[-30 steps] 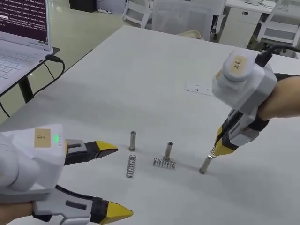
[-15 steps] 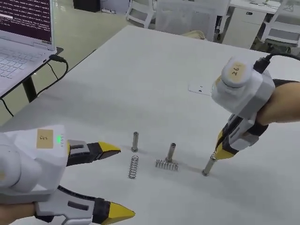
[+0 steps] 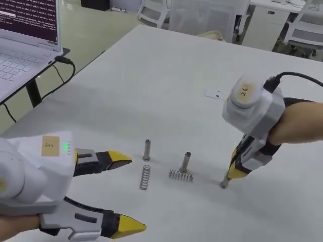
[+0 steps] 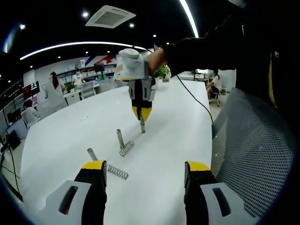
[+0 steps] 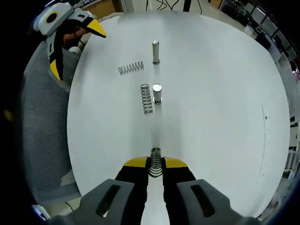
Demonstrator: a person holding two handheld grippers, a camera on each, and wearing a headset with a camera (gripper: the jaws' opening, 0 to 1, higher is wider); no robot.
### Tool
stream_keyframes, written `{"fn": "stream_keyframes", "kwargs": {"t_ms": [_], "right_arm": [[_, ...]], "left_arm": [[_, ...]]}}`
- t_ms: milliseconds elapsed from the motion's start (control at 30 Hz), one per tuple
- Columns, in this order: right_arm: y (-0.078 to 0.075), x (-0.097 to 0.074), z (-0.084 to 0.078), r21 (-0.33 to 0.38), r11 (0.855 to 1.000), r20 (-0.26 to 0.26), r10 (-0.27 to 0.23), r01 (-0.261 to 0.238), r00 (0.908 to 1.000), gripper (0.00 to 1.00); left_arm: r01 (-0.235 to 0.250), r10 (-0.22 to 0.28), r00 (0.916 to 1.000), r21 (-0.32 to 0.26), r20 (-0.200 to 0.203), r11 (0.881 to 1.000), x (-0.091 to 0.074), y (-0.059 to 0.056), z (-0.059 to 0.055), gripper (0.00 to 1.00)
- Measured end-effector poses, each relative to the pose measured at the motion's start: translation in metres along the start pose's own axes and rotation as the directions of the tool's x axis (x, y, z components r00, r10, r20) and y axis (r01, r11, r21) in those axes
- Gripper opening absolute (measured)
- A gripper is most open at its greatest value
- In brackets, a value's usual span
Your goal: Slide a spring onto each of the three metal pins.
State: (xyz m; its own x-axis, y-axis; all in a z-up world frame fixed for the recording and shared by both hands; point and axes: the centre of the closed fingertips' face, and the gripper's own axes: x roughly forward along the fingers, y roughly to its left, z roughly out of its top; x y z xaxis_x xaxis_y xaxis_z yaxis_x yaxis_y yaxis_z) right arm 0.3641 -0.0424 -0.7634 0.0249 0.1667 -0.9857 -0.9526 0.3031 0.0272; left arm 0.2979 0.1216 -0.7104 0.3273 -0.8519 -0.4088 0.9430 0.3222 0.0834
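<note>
One spring (image 3: 180,175) lies at middle pin (image 3: 186,161) foot, another spring (image 3: 145,177) left of it. I clamp third spring (image 5: 155,152) in right gripper (image 5: 155,164) over end pin (image 3: 223,184) right of it; tilt could jam coils, topple pin. My left gripper (image 4: 145,165) gapes, empty.

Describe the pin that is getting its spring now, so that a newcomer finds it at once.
On the white table, three pins stand in a row. The end pin stands under the right gripper. It alone has a spring held on its top between the fingers; the other two pins are bare, each with a loose spring lying beside it.
</note>
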Motion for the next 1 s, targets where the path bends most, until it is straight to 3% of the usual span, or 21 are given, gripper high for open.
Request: {"fn": "stream_keyframes", "kwargs": {"t_ms": [367,867,1000], "right_arm": [[-0.005,0.021,-0.006,-0.002,1.000,-0.015,-0.009,0.009,0.9998,0.08],[-0.008,0.019,-0.002,0.005,1.000,-0.001,-0.027,0.027,0.9996,0.09],[-0.007,0.019,-0.003,-0.002,1.000,0.003,-0.028,0.028,0.9996,0.14]], "left_arm": [[0.000,0.000,1.0000,-0.001,-0.002,1.000,0.000,0.000,0.000,0.63],[0.001,-0.001,1.0000,0.001,-0.003,1.000,0.000,0.000,0.001,0.62],[0.001,-0.001,1.0000,0.002,-0.002,1.000,0.000,0.000,0.001,0.62]]}}
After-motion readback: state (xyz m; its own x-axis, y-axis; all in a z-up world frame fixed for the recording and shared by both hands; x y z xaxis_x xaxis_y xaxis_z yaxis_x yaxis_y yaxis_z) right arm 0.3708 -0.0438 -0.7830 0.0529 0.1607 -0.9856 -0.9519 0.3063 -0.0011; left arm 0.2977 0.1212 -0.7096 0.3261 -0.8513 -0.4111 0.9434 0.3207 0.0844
